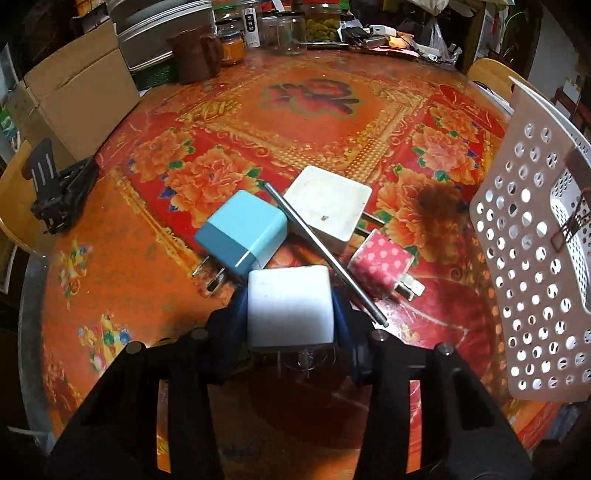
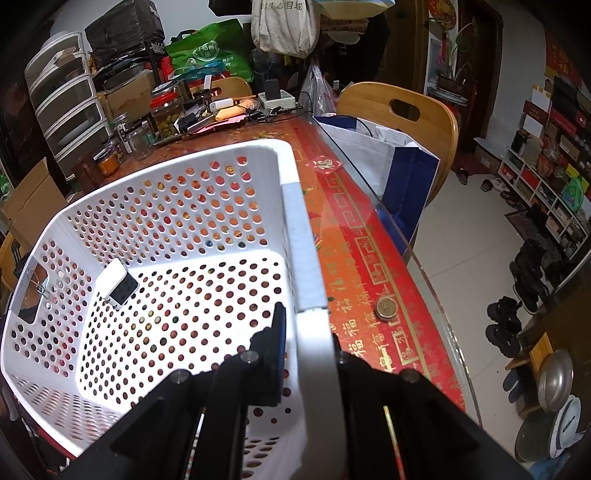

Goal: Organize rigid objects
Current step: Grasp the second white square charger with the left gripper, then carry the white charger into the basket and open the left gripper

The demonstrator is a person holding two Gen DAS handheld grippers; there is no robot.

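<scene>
White charger cube point(image 1: 290, 306) sits clamped in the left claw point(image 1: 291, 332) above the counter point(image 1: 314, 110), while the right claw point(image 2: 306, 354) pinches the basket point(image 2: 291, 236) rim, so a slack pinch could tip the basket mid-drop.

A lived-in home dining area: a round table point(image 1: 110, 280) under a floral oilcloth, wooden chairs point(image 2: 397, 114), pickle jars point(image 1: 322, 22), stacked storage drawers point(image 2: 66, 110), shoes point(image 2: 506, 328) on the tiled floor, and what appear to be red festive wall hangings point(image 2: 559, 62).
</scene>
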